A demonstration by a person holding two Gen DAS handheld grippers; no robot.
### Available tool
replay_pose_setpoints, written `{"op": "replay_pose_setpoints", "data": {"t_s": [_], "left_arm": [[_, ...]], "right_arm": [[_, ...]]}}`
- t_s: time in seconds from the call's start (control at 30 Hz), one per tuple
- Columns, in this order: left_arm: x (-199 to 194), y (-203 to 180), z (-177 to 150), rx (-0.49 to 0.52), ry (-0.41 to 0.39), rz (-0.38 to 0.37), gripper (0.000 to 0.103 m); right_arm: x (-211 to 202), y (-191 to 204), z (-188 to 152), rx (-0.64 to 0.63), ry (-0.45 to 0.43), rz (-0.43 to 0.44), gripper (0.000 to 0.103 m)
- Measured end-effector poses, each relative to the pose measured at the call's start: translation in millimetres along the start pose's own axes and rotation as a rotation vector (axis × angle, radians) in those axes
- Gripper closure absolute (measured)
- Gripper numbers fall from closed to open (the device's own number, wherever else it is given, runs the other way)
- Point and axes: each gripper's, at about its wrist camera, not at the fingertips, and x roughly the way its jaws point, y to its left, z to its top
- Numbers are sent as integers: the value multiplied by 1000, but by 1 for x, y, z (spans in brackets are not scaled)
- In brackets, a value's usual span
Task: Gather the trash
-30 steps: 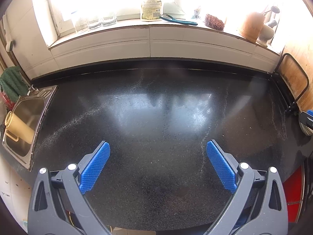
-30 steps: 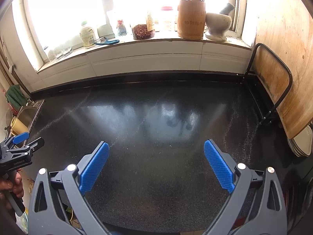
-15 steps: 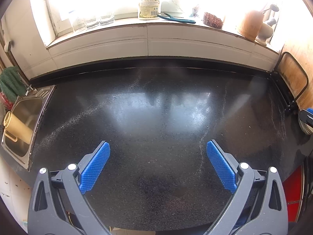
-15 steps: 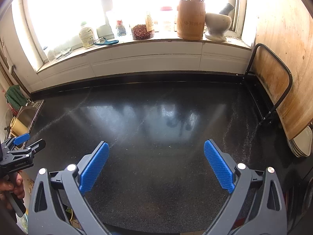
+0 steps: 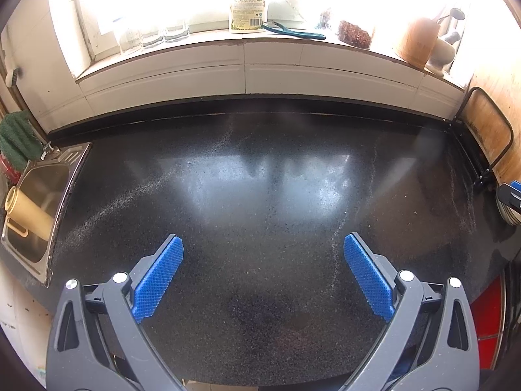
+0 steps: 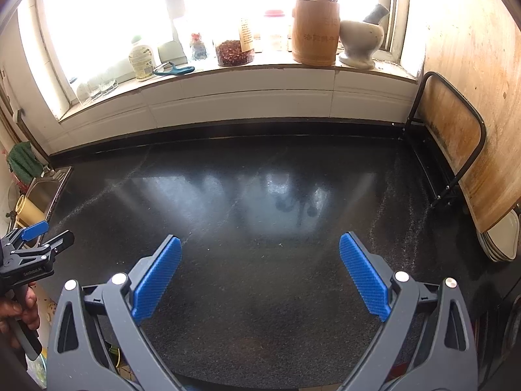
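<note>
My left gripper [image 5: 262, 244] is open and empty, its blue pads spread wide above the black speckled countertop [image 5: 260, 179]. My right gripper [image 6: 260, 244] is open and empty too, above the same countertop [image 6: 260, 195]. No piece of trash shows on the counter in either view. The left gripper also shows at the left edge of the right wrist view [image 6: 42, 238], held in a hand. A tip of the right gripper shows at the right edge of the left wrist view [image 5: 513, 192].
A steel sink [image 5: 42, 195] with a tan cup [image 5: 26, 211] lies at the left. The window sill holds a bottle [image 5: 247, 13], a teal peeler [image 5: 293, 31], a jar of dried chillies [image 6: 234, 50], a utensil holder [image 6: 314, 32] and a mortar [image 6: 359, 40]. A wooden board [image 6: 472, 114] in a rack and stacked plates [image 6: 501, 238] stand at the right.
Both views have shifted only slightly; the left gripper has drifted a little. Both grippers stay open and empty.
</note>
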Motion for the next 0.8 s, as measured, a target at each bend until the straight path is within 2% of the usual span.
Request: {"op": "replay_pose_setpoints", "data": {"t_s": [0.4,0.8], "left_arm": [[3,5,2,-11,11,0,7],[4,10,4,-13,-10,3,7]], "right_arm": [[4,2,-2,4,5,4,9],[9,5,3,5,7,9,9]]}}
